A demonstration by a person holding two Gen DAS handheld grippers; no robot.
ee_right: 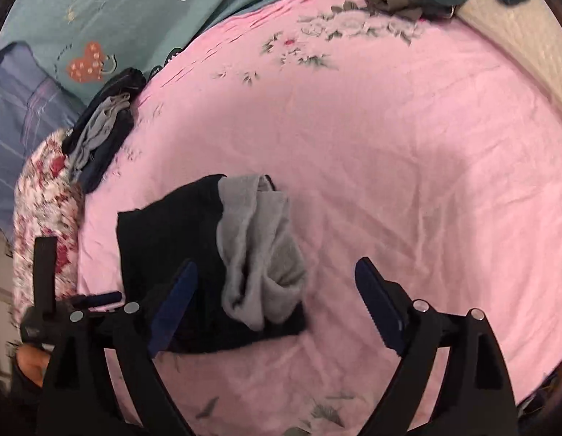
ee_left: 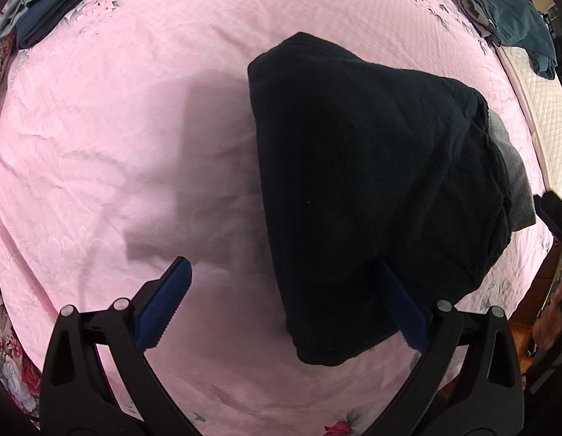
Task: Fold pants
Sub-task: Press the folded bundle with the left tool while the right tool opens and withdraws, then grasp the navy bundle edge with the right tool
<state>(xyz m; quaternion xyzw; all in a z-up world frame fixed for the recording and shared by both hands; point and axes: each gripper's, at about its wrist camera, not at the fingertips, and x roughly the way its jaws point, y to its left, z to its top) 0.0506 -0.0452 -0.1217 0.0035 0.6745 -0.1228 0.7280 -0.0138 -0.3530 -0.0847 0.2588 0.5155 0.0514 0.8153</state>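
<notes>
Bed: pink floral sheet (ee_left: 99, 145), wrinkled; a teal quilt (ee_right: 117, 7) at 11 o'clock in the right view.
Pants: one black folded bundle (ee_left: 371, 181) with grey lining showing (ee_right: 259, 247), lying on the sheet.
Clothes piles: two, one at 10 o'clock (ee_left: 37, 7) and one at 1 o'clock (ee_left: 517, 29).
Left claw (ee_left: 284, 298): spread wide, its right finger against the pants' edge.
Right claw (ee_right: 277, 301): spread wide, empty, above the bundle.
</notes>
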